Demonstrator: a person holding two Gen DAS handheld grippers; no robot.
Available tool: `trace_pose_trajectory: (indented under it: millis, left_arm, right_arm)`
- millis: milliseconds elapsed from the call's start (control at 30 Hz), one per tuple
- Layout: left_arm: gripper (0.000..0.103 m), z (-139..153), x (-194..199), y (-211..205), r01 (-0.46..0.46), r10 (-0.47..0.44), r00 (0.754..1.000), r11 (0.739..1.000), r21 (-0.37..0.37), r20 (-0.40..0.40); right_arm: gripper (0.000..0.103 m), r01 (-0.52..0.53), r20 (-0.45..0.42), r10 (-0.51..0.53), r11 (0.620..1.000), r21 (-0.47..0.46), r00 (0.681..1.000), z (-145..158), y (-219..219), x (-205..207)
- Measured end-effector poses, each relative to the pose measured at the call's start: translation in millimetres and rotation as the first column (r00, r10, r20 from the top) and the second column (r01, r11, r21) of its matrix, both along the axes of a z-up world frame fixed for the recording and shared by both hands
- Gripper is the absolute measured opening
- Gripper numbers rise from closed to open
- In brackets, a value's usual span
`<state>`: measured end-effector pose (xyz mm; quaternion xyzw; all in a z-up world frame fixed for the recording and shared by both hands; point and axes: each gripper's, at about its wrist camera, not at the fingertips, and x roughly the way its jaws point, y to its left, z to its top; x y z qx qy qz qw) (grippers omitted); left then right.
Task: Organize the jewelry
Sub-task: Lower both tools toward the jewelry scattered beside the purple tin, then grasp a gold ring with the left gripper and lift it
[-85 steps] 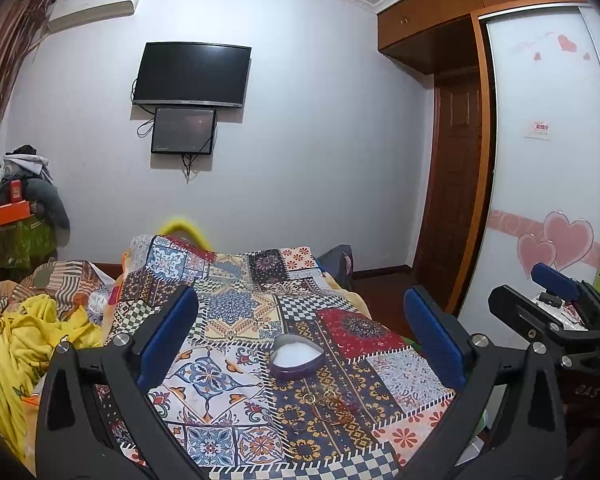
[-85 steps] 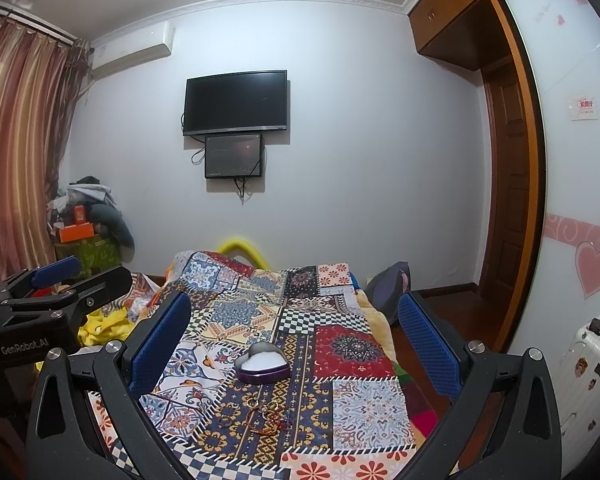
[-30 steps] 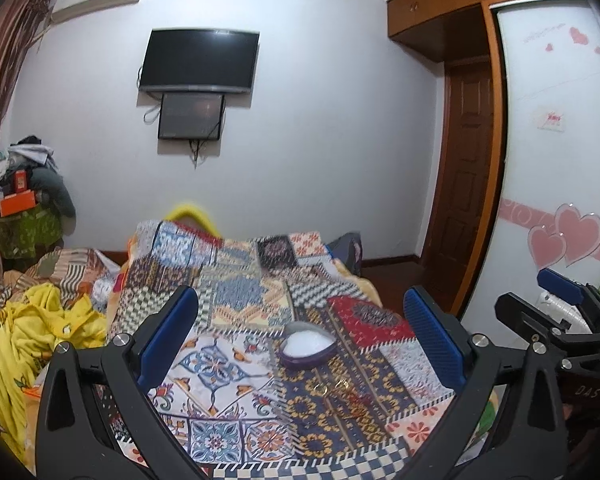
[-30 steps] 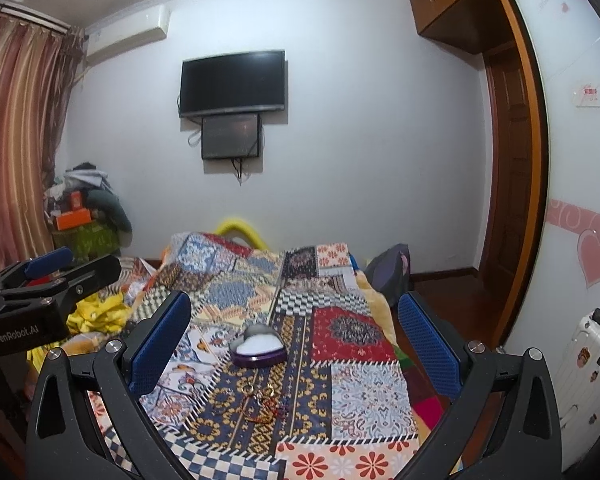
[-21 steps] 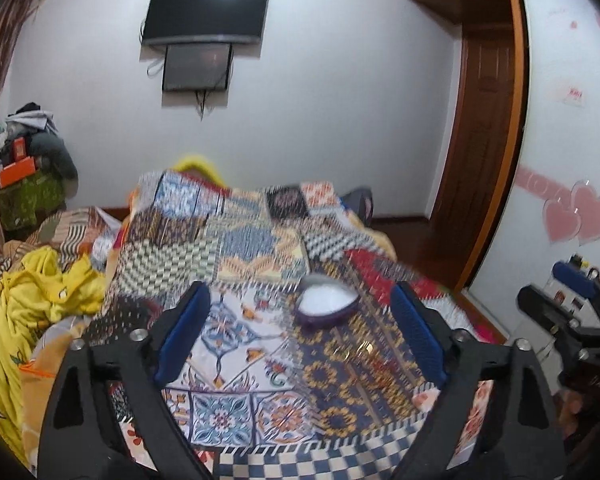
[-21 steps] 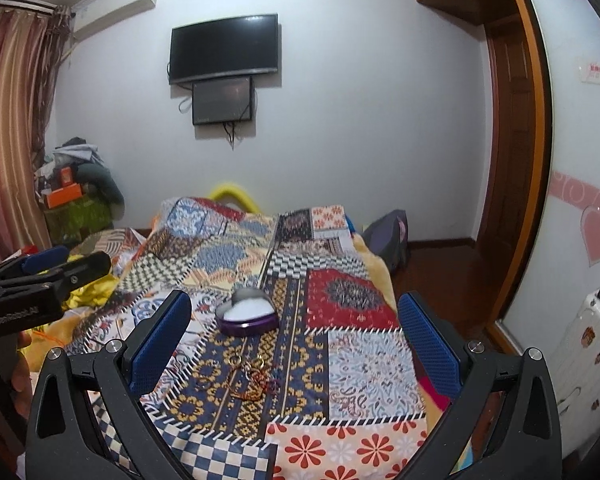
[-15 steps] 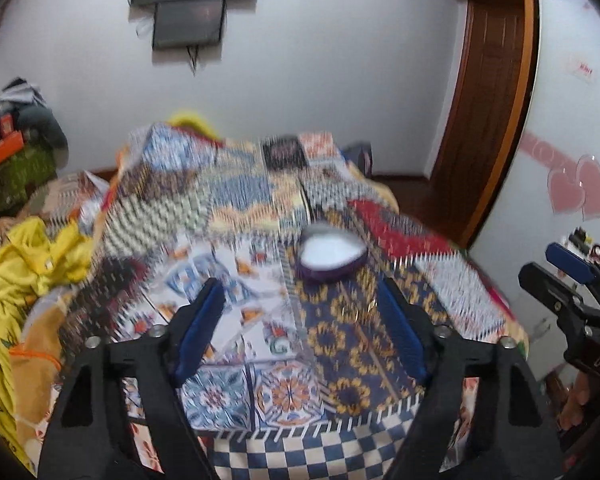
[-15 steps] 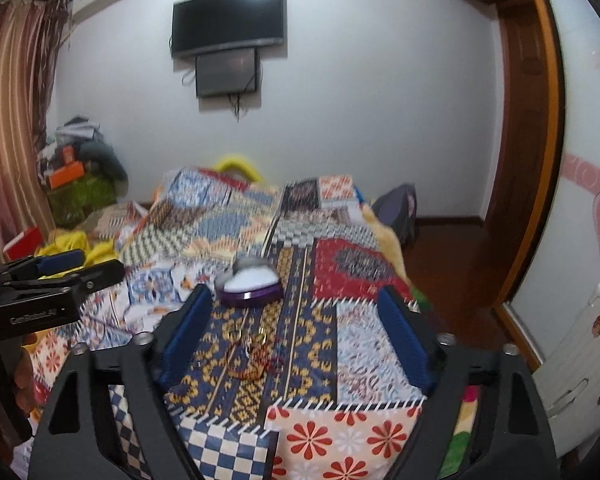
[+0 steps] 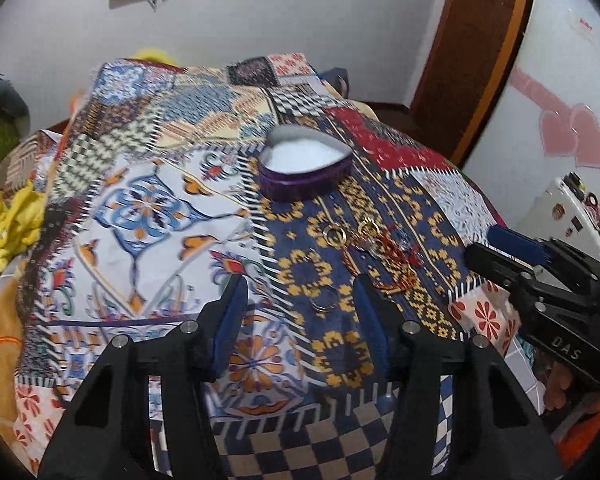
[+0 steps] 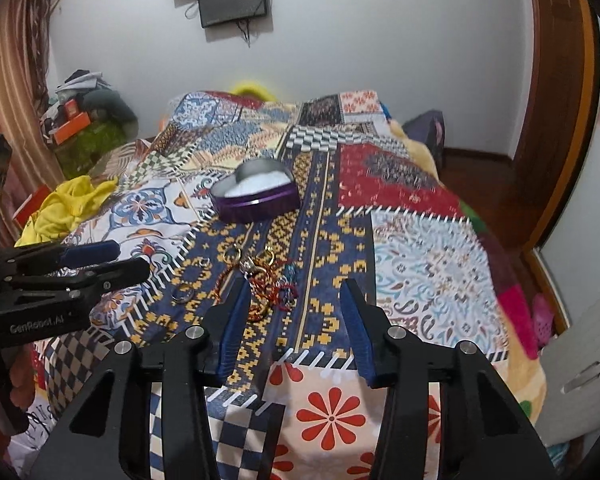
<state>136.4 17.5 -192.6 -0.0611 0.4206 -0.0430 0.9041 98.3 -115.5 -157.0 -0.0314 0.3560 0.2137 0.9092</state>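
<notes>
Jewelry (image 9: 374, 248) is lying in a small tangle on the bed's patchwork quilt (image 9: 140, 184), gold hoops and red cord mixed together; the left gripper (image 9: 300, 300) is hovering with its blue fingers (image 9: 232, 316) spread apart and gripping nothing, a silver ring (image 9: 325, 300) sitting on the quilt between them; the right gripper (image 10: 294, 304) is hanging likewise with fingers (image 10: 236, 312) parted and bare, the tangle just beyond its left finger; a purple heart-shaped box (image 10: 256, 196) with white lining is sitting open farther up the quilt; a yellow garment (image 10: 68, 204) is lying crumpled beside the bed.
</notes>
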Motion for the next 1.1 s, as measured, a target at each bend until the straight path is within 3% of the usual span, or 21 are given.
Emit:
trace_pose_trajectory:
  millis: [100,267,533,700,833,967,1100]
  left_arm:
    - [0.051,-7,7,-4,0.024,-0.024,1.000,1.000,-0.002,-0.020]
    - [0.037,-21,17,-5,0.033,-0.033,0.997,0.999,-0.010,-0.063]
    - [0.035,-31,22,-7,0.043,-0.046,0.996,0.999,-0.028,-0.081]
    - [0.030,-33,23,-7,0.043,-0.046,0.996,0.998,-0.036,-0.082]
    - [0.019,-34,25,-5,0.040,-0.045,0.995,0.998,-0.058,-0.088]
    - [0.019,-36,27,-3,0.041,-0.047,0.995,0.997,-0.071,-0.087]
    - [0.019,-34,26,-6,0.043,-0.048,0.995,0.997,-0.061,-0.083]
  right_arm:
    - [0.043,-0.006,-0.032,0.007,1.000,0.012,0.999,-6,-2,7]
    - [0.032,-0.026,-0.085,0.027,1.000,0.017,0.996,-18,-1,18]
    - [0.027,-0.058,-0.122,0.059,0.998,0.012,0.991,-32,7,35]
    - [0.027,-0.073,-0.119,0.073,0.997,0.000,0.990,-36,12,40]
    - [0.021,-0.084,-0.105,0.080,0.996,-0.035,0.991,-39,15,41]
    - [0.009,-0.092,-0.095,0.085,0.994,-0.065,0.992,-42,17,40]
    - [0.007,-0.094,-0.094,0.087,0.993,-0.069,0.992,-41,17,41]
